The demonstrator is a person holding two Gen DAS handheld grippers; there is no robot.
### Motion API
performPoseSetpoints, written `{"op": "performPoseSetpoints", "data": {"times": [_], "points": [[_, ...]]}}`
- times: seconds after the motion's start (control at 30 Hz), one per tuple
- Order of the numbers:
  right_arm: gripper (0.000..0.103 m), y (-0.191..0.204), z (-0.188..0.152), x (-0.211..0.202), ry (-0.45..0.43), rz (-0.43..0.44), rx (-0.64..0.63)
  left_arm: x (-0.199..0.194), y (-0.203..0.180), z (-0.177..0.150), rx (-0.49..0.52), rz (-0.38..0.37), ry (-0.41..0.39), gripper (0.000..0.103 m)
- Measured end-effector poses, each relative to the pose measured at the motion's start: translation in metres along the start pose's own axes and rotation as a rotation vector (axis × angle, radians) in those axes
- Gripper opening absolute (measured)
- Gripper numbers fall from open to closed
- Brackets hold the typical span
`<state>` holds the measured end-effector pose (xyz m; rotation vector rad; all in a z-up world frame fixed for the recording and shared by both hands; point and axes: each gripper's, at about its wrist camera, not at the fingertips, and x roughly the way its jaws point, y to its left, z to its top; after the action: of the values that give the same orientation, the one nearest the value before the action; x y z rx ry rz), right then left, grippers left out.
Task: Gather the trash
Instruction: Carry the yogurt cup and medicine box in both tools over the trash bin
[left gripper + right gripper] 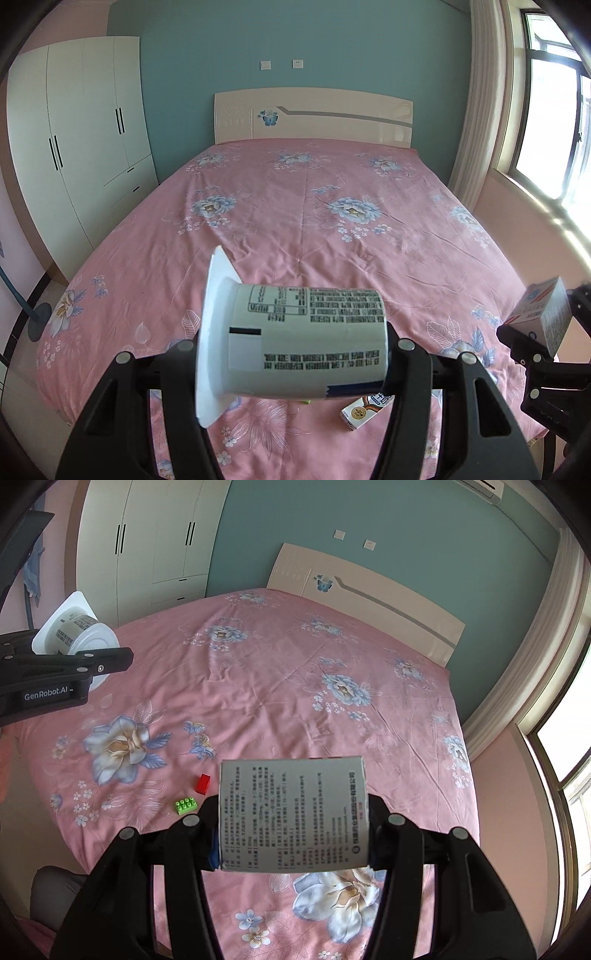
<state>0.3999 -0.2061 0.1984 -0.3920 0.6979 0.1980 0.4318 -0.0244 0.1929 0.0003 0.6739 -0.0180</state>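
While both tools are raised above the pink floral bed [332, 221], each carries one item of trash clear of the sheet, so that neither drags on the fabric; the left gripper [291, 354] has its jaws part-way apart and pressed against the two ends of a white yoghurt cup [295, 339], which lies sideways between them with its flanged rim to the left; gripping the ends rather than the thin wall probably spares the cup from crushing. The right gripper [293, 834] is likewise closed on a printed carton [293, 814], its broad text face turned toward the camera and its narrow sides against the pads. Remaining on the bed: a small drink carton [364, 410] lying flat near the foot edge, apparently further trash, though the cup partly hides it; a red block [203, 784] and a green brick [186, 806], just beside one another, are toys and presumably not to be collected. No bin is visible in either view.
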Motion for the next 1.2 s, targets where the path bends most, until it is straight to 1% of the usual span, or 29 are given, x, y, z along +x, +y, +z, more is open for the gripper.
{"op": "performPoseSetpoints", "data": {"times": [0.13,0.3,0.43,0.53,0.63,0.77,0.9,1.0,1.2], "points": [[0.055,0.016,-0.006,-0.064,-0.044,-0.009,0.006,-0.061,0.005,-0.008,0.02,-0.025,-0.044,0.062],[0.055,0.036,-0.022,-0.134,-0.079,-0.014,0.019,-0.124,0.01,-0.031,0.066,-0.04,-0.082,0.062],[0.055,0.052,-0.039,-0.183,-0.108,-0.012,0.02,-0.165,0.016,-0.055,0.103,-0.054,-0.107,0.062],[0.055,0.062,-0.054,-0.209,-0.12,-0.009,0.026,-0.189,0.02,-0.075,0.129,-0.056,-0.128,0.062],[0.055,0.069,-0.075,-0.229,-0.134,-0.01,0.028,-0.205,0.027,-0.094,0.15,-0.063,-0.143,0.062],[0.055,0.081,-0.107,-0.24,-0.138,-0.001,0.028,-0.212,0.033,-0.124,0.182,-0.08,-0.149,0.062],[0.055,0.095,-0.14,-0.234,-0.117,0.017,0.015,-0.209,0.034,-0.158,0.215,-0.104,-0.124,0.062],[0.055,0.106,-0.166,-0.22,-0.092,0.034,0.01,-0.197,0.033,-0.184,0.228,-0.121,-0.096,0.062],[0.055,0.129,-0.219,-0.178,-0.01,0.1,0.018,-0.161,0.03,-0.239,0.254,-0.156,0.004,0.062]]}}
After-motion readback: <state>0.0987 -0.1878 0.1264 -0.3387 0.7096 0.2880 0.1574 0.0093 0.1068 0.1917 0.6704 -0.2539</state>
